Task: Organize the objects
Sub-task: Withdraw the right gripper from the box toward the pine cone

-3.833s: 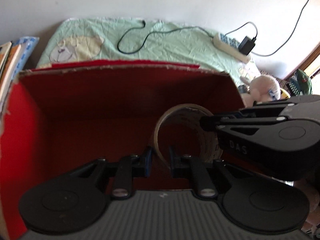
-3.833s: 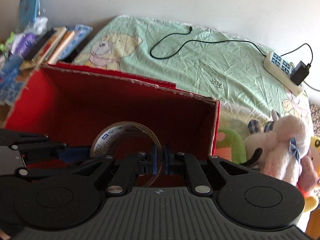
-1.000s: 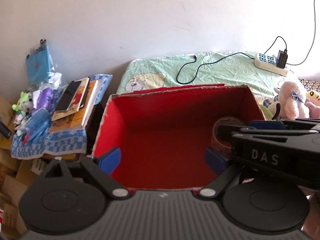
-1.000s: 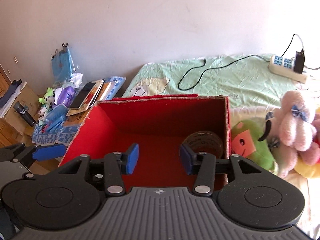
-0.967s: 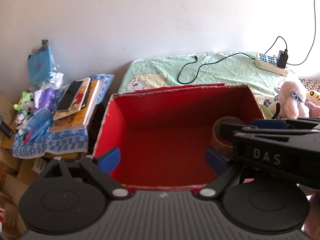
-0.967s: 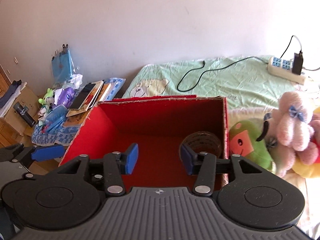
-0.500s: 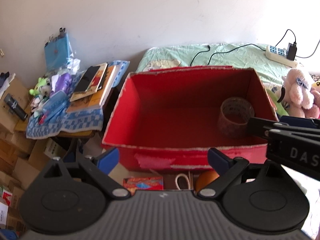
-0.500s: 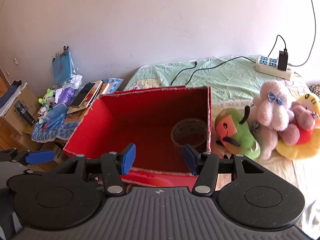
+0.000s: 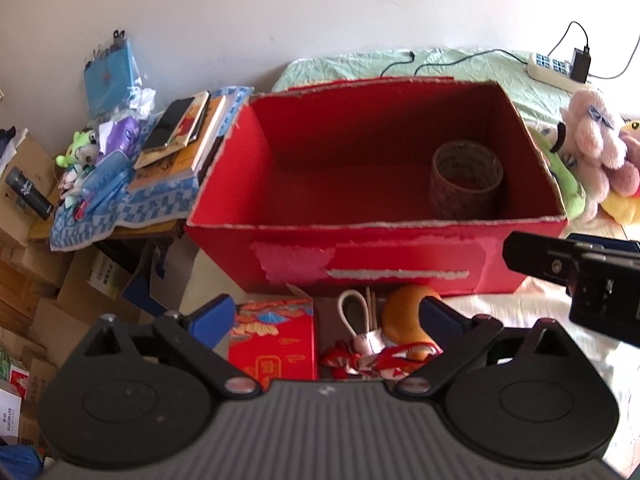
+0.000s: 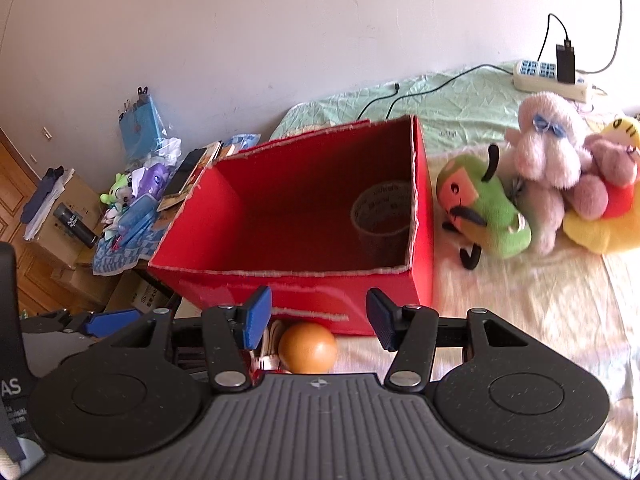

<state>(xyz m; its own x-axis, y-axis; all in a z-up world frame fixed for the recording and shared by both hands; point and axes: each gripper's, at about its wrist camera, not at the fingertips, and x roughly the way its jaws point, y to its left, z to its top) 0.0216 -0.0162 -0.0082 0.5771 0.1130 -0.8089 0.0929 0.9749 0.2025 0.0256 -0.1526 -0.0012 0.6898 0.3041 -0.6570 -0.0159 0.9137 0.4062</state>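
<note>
A red cardboard box (image 9: 372,258) (image 10: 422,232) stands on the bed, with a roll of clear tape (image 9: 466,184) (image 10: 382,212) upright in its right corner. In front of the box lie an orange ball (image 9: 402,312) (image 10: 308,346), a red patterned packet (image 9: 272,340), a coiled white cable (image 9: 354,314) and a red ribbon item (image 9: 376,360). My left gripper (image 9: 326,316) is open above these items, nothing between its fingers. My right gripper (image 10: 318,318) is open too, just above the orange ball.
Several plush toys (image 10: 540,192) (image 9: 596,156) lie right of the box. A power strip (image 10: 548,74) with cables sits on the green sheet behind. Left of the box, books (image 9: 180,132) and clutter rest on a blue checked cloth (image 9: 120,208), with cardboard boxes (image 9: 60,280) below.
Both grippers let go of the tape roll in the box and opened. They have pulled back and up, so the box front and the items before it now show.
</note>
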